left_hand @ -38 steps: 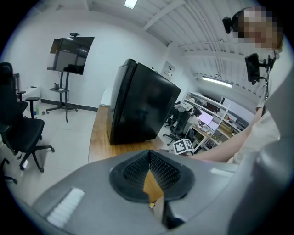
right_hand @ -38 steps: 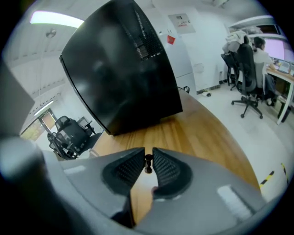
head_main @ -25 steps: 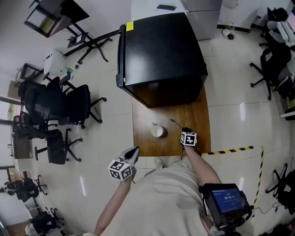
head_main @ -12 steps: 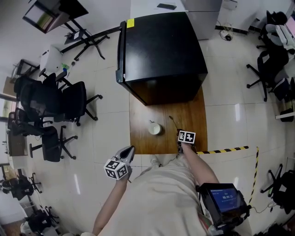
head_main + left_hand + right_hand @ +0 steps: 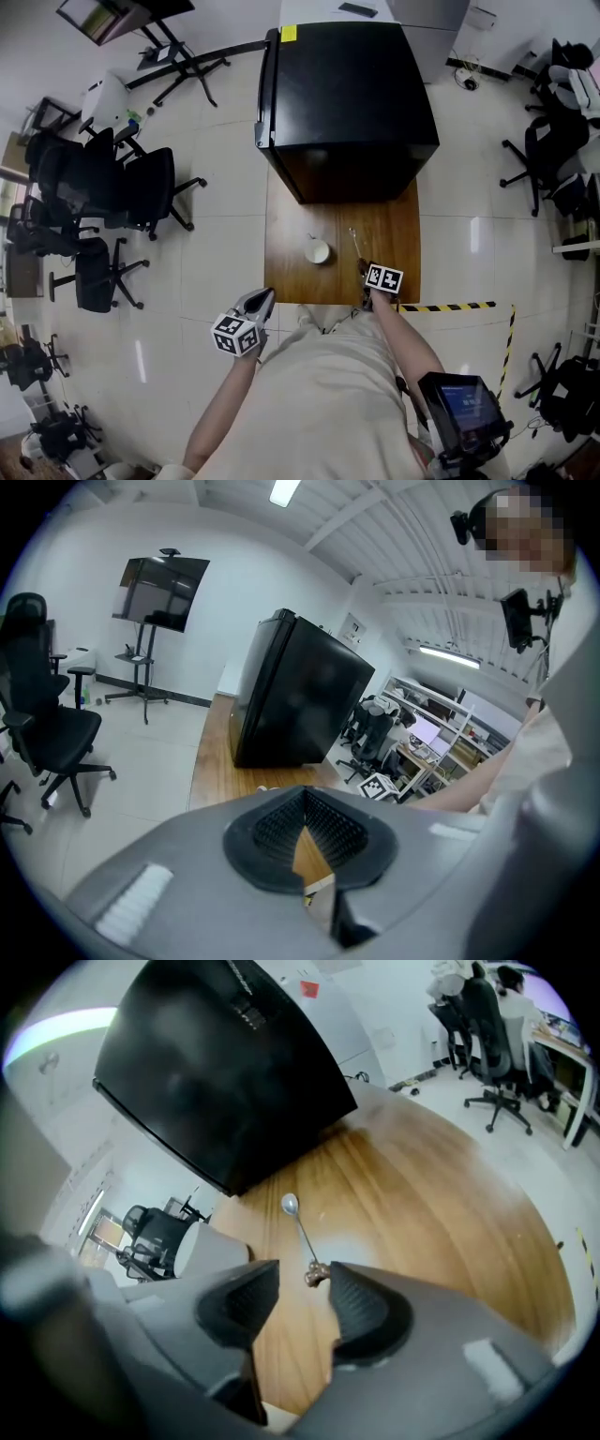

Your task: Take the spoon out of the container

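Observation:
The white container (image 5: 318,251) stands on the wooden table (image 5: 291,281). To its right the metal spoon (image 5: 357,244) lies flat on the wood, outside the container. My right gripper (image 5: 368,272) is at the spoon's near end. Its jaws have just been opening and stand open; the spoon's (image 5: 302,1232) brown handle tip lies between the fingertips of that gripper (image 5: 305,1283), with no pad pressing on it. The container (image 5: 206,1241) shows at the left, behind the left finger. My left gripper (image 5: 264,297) hangs off the table's near left corner; this gripper (image 5: 305,822) is shut and empty.
A big black cabinet (image 5: 347,94) stands on the far end of the table and also fills the back of the right gripper view (image 5: 216,1063). Office chairs (image 5: 112,197) are on the floor at the left. Yellow-black tape (image 5: 450,307) runs along the floor at the right.
The head view has shifted, so the table sits higher in the picture. The spoon still lies right of the container with the right gripper at its near end.

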Demonstrator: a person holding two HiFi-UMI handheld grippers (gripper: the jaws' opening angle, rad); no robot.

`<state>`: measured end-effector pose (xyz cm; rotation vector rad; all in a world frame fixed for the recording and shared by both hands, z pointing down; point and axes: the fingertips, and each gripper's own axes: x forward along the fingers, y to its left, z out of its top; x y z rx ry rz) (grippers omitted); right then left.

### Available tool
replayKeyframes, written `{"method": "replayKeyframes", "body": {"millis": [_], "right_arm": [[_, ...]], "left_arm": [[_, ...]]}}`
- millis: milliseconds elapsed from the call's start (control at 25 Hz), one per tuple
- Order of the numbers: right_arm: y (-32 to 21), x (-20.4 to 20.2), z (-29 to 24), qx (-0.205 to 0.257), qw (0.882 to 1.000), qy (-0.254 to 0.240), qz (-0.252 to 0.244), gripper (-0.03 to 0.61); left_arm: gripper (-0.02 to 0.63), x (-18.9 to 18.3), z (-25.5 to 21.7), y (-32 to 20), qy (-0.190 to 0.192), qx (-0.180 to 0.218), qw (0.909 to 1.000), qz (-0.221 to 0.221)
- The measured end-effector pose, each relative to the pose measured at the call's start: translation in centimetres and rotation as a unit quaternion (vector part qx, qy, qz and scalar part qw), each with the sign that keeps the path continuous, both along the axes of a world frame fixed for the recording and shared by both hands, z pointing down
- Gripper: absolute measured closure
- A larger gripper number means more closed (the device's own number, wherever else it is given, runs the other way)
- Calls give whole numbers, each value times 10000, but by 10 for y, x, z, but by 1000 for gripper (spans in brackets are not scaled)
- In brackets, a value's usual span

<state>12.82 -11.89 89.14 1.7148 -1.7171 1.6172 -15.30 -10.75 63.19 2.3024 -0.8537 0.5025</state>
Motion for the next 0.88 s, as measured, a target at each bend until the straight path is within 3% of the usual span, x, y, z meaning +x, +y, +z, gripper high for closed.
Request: {"method": "replayKeyframes", "body": {"millis": [160,360,520,640,760,880], "right_arm": [[6,-1,-26,214,9992,226,-255,419],[8,-2,-79,664,9977,65,138,419],[0,-9,-131,1139,9910,567,-418,419],[3,-5,-161,1331,9864,862,-426,420],[10,-5,-185,1418,9826,1137,-389,425],[26,-5,-209,1485,9818,1175,-177,434]], "left_arm": [[630,-5,1,-3,210,27,9997,-80],[630,-13,1,6,373,176,9991,91],[630,-11,-1,16,580,368,9970,347],[632,-8,1,24,679,493,9947,601],[632,-4,1,28,1016,512,9898,855],[632,3,-9,38,1604,519,9780,1227]]}}
